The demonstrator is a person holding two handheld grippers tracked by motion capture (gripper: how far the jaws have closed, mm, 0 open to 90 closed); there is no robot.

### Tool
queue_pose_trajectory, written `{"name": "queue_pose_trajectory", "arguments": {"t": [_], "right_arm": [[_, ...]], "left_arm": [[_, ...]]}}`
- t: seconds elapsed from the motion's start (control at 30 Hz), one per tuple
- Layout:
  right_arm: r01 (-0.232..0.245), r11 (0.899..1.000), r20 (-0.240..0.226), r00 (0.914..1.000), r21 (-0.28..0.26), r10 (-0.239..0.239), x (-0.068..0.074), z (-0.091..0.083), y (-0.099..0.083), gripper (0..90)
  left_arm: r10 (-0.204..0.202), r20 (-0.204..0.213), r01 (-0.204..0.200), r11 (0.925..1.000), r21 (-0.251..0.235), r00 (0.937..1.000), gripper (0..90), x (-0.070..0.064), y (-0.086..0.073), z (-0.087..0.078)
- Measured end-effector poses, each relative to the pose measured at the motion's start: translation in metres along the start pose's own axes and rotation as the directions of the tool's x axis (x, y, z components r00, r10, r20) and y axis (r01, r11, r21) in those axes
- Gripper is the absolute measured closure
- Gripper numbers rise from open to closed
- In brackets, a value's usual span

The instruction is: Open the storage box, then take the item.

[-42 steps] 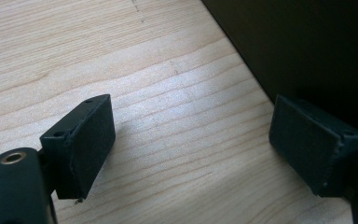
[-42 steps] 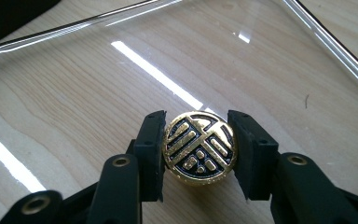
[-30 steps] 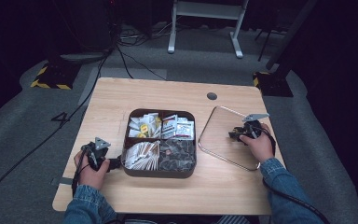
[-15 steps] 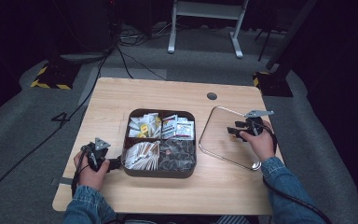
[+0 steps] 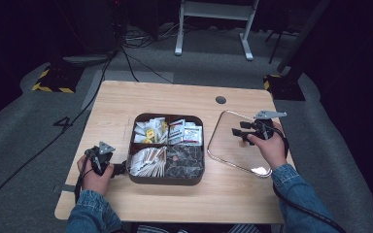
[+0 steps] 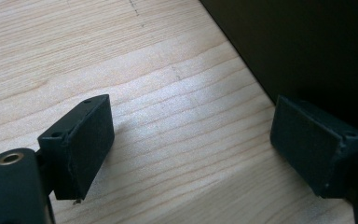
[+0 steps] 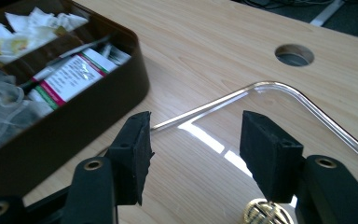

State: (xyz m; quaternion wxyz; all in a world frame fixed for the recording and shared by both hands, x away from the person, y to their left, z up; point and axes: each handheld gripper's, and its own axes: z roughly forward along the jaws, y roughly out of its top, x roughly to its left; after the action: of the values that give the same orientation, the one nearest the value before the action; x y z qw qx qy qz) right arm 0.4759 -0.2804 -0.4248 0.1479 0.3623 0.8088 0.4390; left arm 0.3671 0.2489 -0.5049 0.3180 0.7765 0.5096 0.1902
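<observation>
A pale wooden desk (image 5: 184, 97) with rounded corners and a round cable hole (image 5: 220, 100) near its far edge stands on grey carpet (image 5: 24, 131) in a dim room; black cables (image 5: 126, 58) trail over the floor behind it, near the white legs of a stand (image 5: 213, 29).

At the desk's middle sits a dark brown compartment box (image 5: 166, 178), a rounded rectangle with smooth walls, its long axis running from the near edge toward the far edge. It is split into four compartments: sachets with yellow marks at far left, white packets with red and green print (image 7: 70, 74) at far right, pale paper sticks at near left, dark wrapped pieces at near right.

Just right of the box, apart from it, lies a clear rounded lid (image 5: 223, 141), glassy and shining, flat on the wood.

The left gripper (image 5: 121, 169) rests on the desk beside the box's near left wall, jaws apart. The right gripper (image 7: 193, 149) hangs over the lid, jaws apart and empty.
</observation>
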Motion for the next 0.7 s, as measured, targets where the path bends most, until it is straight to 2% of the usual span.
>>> {"name": "queue_pose_trajectory", "arguments": {"t": [0.2,0.33,0.6,0.7], "right_arm": [[0.021,0.999,-0.052,0.9984,-0.026,-0.023,0.019,0.000,0.017,45.5],[0.040,0.999,-0.087,0.9953,-0.021,-0.042,0.033,0.004,0.028,48.0],[0.063,0.998,-0.167,0.9838,-0.010,-0.063,0.060,0.013,0.051,53.1],[0.094,0.996,-0.195,0.9762,-0.007,-0.094,0.073,0.018,0.059,54.7]], "left_arm": [[-0.006,-0.006,0.006,1.0000,-0.002,1.0000,14.1,-0.001,-0.001,-0.001],[-0.007,-0.006,0.007,1.0000,-0.002,1.0000,14.2,-0.001,-0.001,-0.001],[-0.006,-0.007,0.006,1.0000,-0.002,1.0000,14.1,-0.001,-0.001,-0.001],[-0.006,-0.006,0.006,1.0000,-0.002,1.0000,14.2,-0.001,-0.001,-0.001]]}}
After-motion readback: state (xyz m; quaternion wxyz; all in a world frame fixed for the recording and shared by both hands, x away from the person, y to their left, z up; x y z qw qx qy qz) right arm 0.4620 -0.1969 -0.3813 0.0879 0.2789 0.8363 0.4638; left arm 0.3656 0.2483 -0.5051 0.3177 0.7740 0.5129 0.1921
